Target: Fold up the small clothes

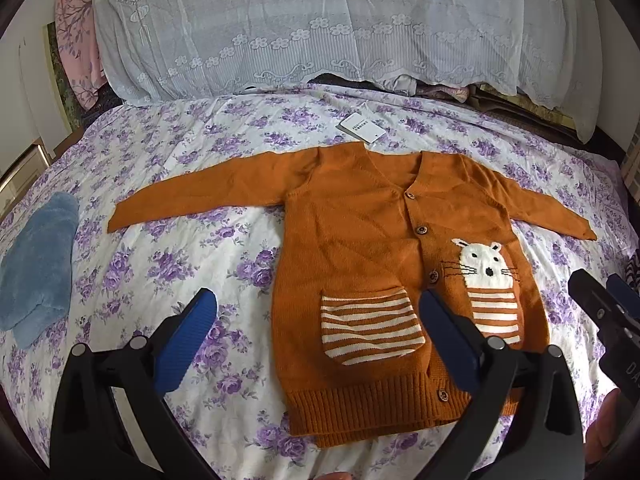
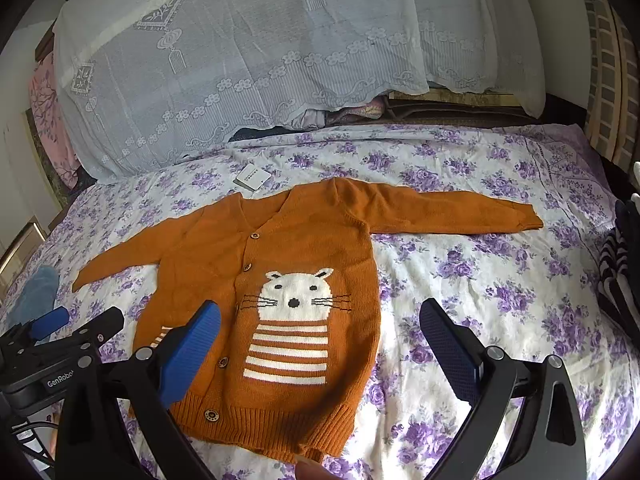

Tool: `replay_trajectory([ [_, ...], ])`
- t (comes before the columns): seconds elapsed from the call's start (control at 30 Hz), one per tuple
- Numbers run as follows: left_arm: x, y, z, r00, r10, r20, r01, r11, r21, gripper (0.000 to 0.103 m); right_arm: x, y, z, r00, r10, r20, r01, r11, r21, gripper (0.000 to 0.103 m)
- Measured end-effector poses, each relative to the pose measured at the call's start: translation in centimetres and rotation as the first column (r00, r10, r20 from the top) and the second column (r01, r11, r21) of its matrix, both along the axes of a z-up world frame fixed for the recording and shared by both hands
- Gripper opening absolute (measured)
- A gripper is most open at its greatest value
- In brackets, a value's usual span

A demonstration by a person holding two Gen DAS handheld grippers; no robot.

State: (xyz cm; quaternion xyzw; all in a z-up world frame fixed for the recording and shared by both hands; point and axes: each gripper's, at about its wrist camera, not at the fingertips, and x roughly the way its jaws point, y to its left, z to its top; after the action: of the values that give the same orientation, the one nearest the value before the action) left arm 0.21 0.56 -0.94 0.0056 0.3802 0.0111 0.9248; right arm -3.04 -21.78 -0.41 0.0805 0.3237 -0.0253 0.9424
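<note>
Orange cardigan (image 1: pixel 360 240), purple-flowered bedsheet (image 1: pixel 192 264)

One orange cardigan (image 1: pixel 360 240) lies on one bed (image 1: pixel 200 264), with two sleeves spread, four buttons showing down its front, one striped pocket (image 1: pixel 370 328) and one white cat figure (image 2: pixel 296 292). One white tag (image 1: pixel 362 128) sits by the collar. One blue towel (image 1: pixel 36 264) lies at the left. One lace cover (image 1: pixel 320 20) hangs behind. Two tools, left tool (image 1: pixel 316 340) and right tool (image 2: pixel 320 344), each show two blue pads.

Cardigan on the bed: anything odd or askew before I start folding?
The cardigan lies flat, buttoned, sleeves spread. One oddity: a white hang tag lies beyond the collar on the bedsheet; whether it is attached is unclear.
</note>
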Motion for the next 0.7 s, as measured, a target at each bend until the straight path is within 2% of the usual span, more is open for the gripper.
replay_trajectory([
  [0.7, -0.21, 0.56, -0.59, 1.0, 0.004, -0.017, -0.004, 1.0, -0.001, 0.098, 0.03, -0.03, -0.05, 1.0, 0.001, -0.002, -0.001, 1.0, 0.005, 0.1],
])
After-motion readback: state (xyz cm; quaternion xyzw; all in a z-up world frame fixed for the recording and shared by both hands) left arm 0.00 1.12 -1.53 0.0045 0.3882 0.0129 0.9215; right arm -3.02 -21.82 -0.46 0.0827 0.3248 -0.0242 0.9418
